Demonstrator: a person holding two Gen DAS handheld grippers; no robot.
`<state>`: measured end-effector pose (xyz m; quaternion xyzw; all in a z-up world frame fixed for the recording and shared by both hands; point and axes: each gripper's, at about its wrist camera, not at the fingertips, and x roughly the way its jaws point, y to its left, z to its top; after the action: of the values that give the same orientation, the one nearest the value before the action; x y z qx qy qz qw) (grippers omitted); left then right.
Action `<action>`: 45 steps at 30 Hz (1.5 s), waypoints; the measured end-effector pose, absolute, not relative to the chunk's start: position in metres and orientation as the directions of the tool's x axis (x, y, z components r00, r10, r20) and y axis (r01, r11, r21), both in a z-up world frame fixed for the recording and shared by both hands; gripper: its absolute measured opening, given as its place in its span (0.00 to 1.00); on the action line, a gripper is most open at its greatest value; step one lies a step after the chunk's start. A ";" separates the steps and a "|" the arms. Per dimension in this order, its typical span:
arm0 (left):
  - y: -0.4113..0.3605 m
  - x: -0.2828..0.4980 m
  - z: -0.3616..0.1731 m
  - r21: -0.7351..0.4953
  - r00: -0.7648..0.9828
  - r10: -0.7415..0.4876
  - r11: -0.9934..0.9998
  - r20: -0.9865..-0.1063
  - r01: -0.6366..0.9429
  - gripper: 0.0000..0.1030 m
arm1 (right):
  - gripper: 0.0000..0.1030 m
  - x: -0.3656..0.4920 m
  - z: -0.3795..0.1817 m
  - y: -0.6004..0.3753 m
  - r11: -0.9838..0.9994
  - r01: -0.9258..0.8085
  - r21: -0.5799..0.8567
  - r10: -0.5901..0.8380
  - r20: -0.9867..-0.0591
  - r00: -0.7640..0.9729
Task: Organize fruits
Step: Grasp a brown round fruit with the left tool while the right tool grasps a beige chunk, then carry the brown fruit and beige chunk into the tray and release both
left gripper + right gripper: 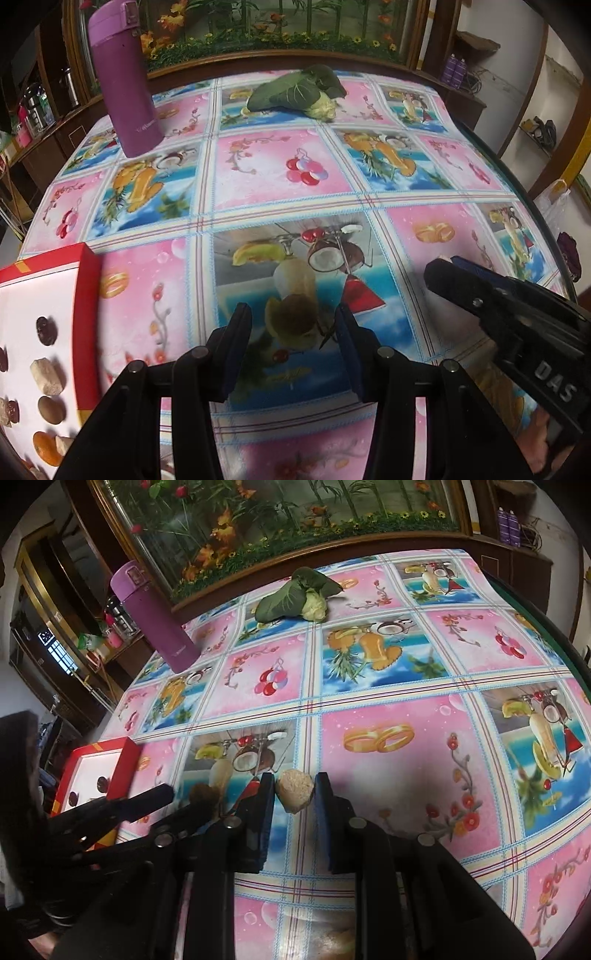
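Observation:
My right gripper [293, 794] is shut on a pale beige, grainy fruit piece [294, 792], held just above the printed tablecloth [388, 686]. Its black finger tip also shows at the right of the left wrist view as the right gripper [445, 266]. My left gripper [292, 308] is open, fingers wide apart. A brown-green kiwi-like fruit [291, 326] lies on the cloth between its tips, with a gap on each side. The same brown fruit [203, 794] sits just beyond the left gripper [171, 803]. A red-rimmed white box [86, 314] at the left holds several fruit pieces.
A purple flask [123, 81] stands at the far left of the table. A leafy green vegetable [295, 92] lies at the far middle. The table's dark edge [524, 192] curves down the right side. A framed flower display [280, 517] runs behind the table.

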<state>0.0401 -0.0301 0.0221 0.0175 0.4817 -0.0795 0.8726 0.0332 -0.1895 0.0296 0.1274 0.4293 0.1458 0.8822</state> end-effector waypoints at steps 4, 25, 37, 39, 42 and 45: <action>-0.032 0.040 0.018 -0.055 0.519 -0.136 0.984 -0.844 0.169 0.20 | 0.23 0.032 0.030 -0.189 0.921 -0.152 0.359 0.376 -0.716 0.587; 0.121 -0.063 0.100 0.036 0.693 0.063 0.998 -0.718 -0.053 0.20 | 0.23 -0.008 0.049 -0.085 0.841 -0.381 0.384 0.539 -0.650 0.536; 0.216 -0.025 0.057 0.051 0.582 0.163 0.978 -0.796 -0.205 0.20 | 0.23 0.031 0.054 0.059 0.809 -0.478 0.341 0.562 -0.684 0.465; 0.218 -0.020 0.051 0.047 0.562 0.157 0.978 -0.812 -0.206 0.20 | 0.23 0.045 0.047 0.072 0.812 -0.470 0.345 0.556 -0.701 0.446; 0.221 -0.013 0.043 0.056 0.533 0.163 0.976 -0.830 -0.212 0.20 | 0.23 0.056 0.036 0.086 0.824 -0.470 0.315 0.525 -0.736 0.428; 0.225 -0.012 0.038 0.059 0.515 0.170 0.973 -0.840 -0.225 0.20 | 0.24 0.064 0.028 0.095 0.833 -0.460 0.307 0.504 -0.764 0.403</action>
<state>-0.0120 0.2249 0.0375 -0.0288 0.4790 0.1136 0.8700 0.0645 0.0951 0.0282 0.0239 0.4643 0.2880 0.8372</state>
